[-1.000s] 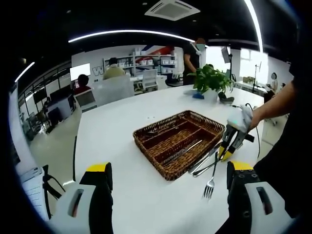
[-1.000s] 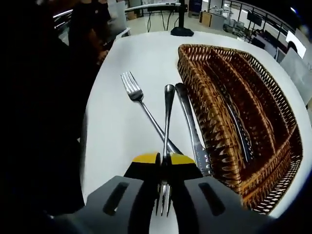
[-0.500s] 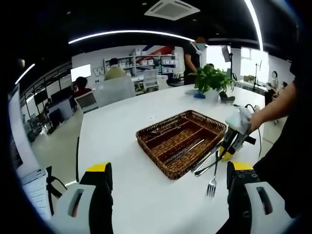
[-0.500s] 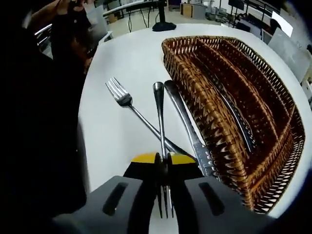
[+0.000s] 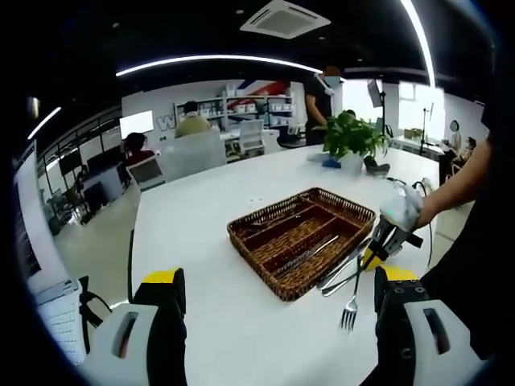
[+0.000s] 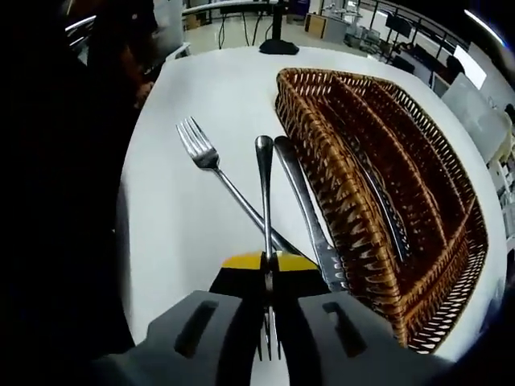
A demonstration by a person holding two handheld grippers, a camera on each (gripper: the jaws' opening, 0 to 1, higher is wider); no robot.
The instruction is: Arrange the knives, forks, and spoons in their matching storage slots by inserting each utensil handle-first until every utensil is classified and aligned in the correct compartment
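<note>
Left gripper view: a wide white table [image 5: 201, 225] carries a brown wicker cutlery tray [image 5: 302, 241] with long slots holding a few utensils. At the tray's near side, the right gripper [image 5: 376, 253] pinches a utensil. The left gripper [image 5: 278, 301] has its jaws spread wide, holding nothing. Right gripper view: the right gripper's [image 6: 269, 269] jaws are pressed together on a fork [image 6: 265, 201], handle pointing away. A second fork [image 6: 217, 173] and a knife [image 6: 306, 209] lie on the table just beside the tray [image 6: 378, 193]
</note>
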